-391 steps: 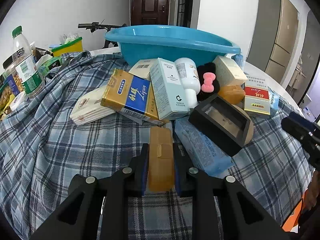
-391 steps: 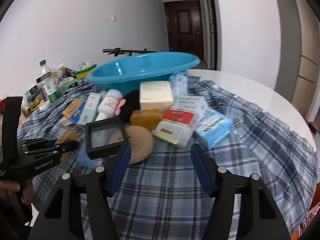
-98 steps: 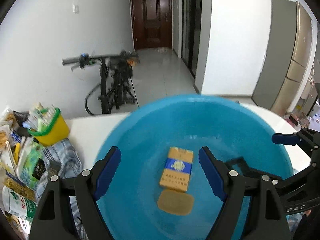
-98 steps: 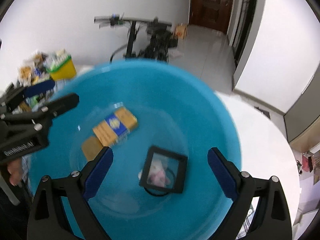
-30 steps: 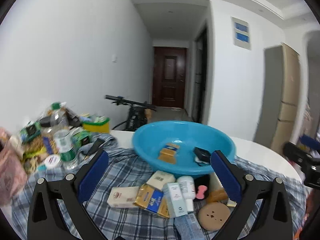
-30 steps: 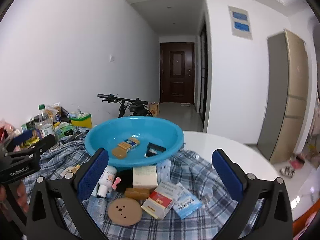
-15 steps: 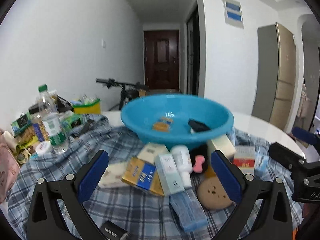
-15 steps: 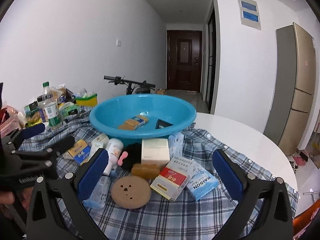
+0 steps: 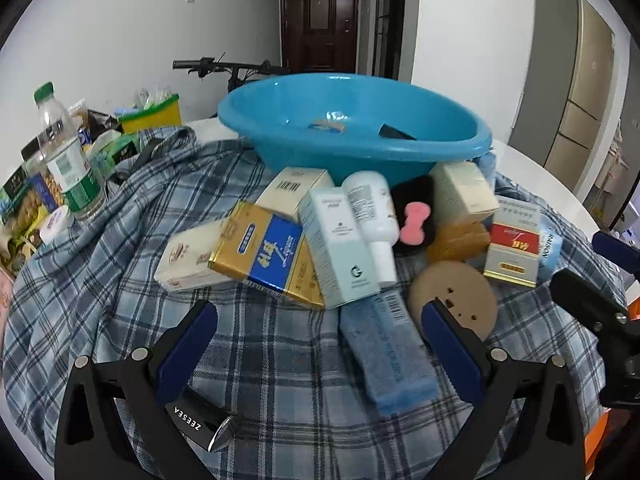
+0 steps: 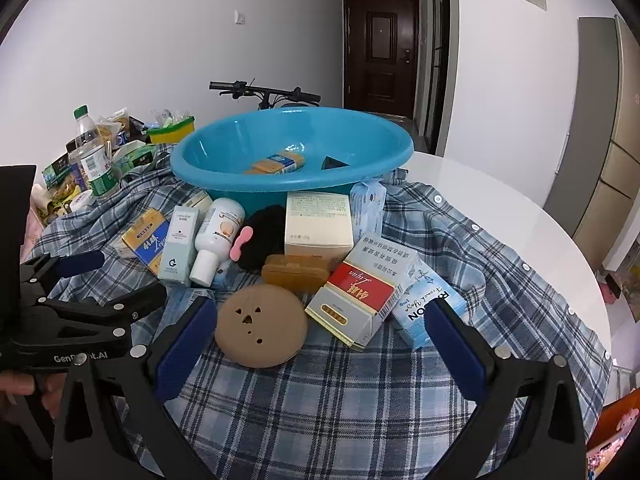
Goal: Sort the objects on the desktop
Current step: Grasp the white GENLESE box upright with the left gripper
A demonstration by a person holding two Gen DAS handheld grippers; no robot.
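Note:
A blue basin (image 9: 352, 128) (image 10: 292, 148) stands at the back of the plaid cloth and holds a gold-blue box (image 10: 276, 162) and a black case (image 10: 334, 163). In front of it lies a pile: a gold-blue carton (image 9: 264, 252), a pale green box (image 9: 340, 248), a white bottle (image 9: 374, 216), a tan disc (image 9: 456, 296) (image 10: 260, 330), a red-white carton (image 10: 358, 292) and a blue tissue pack (image 9: 384, 356). My left gripper (image 9: 318, 344) is open and empty, low over the near cloth before the pile. My right gripper (image 10: 318, 340) is open and empty, just short of the disc.
A water bottle (image 9: 66, 152), snack packs and a yellow-green tub (image 9: 150, 114) crowd the left edge. A black ZEESEA box (image 9: 200, 426) lies by my left finger. The bare white tabletop (image 10: 500, 200) curves off at right. A bicycle stands behind the table.
Both grippers have come down and closer to the pile since a second ago. Both stay open and empty. The objects have not moved.

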